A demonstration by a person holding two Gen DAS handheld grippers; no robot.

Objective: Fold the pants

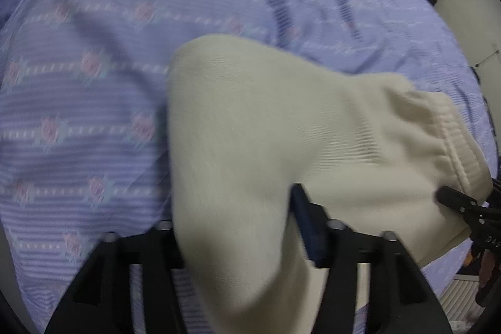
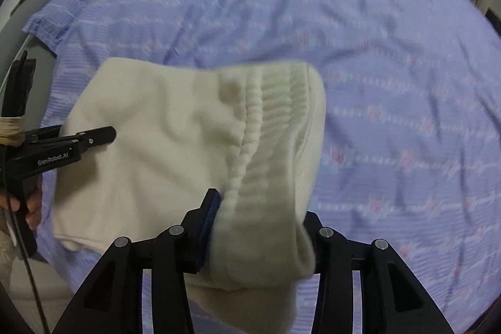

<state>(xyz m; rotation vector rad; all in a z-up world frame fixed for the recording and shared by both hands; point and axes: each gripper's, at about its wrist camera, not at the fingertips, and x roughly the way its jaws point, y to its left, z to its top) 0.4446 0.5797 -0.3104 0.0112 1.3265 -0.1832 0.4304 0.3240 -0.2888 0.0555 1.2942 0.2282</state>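
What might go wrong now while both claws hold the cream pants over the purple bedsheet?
1. The left claw stands wide around the cream pants; the cloth may slip out and spoil the fold.
2. The right claw holds only the thick waistband, so the layers may shift.
3. The purple bedsheet is wrinkled; the fold may lie unevenly.

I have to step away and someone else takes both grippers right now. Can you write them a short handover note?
Left gripper: cream knit pants between its fingers; jaws look parted, so the grip may be loose.
Right gripper: shut on the pants' ribbed elastic waistband.
The pants hang bunched between both grippers over the lilac flower-patterned bedsheet.
Done: pants picked up.
Left: lay them flat on the sheet and fold.
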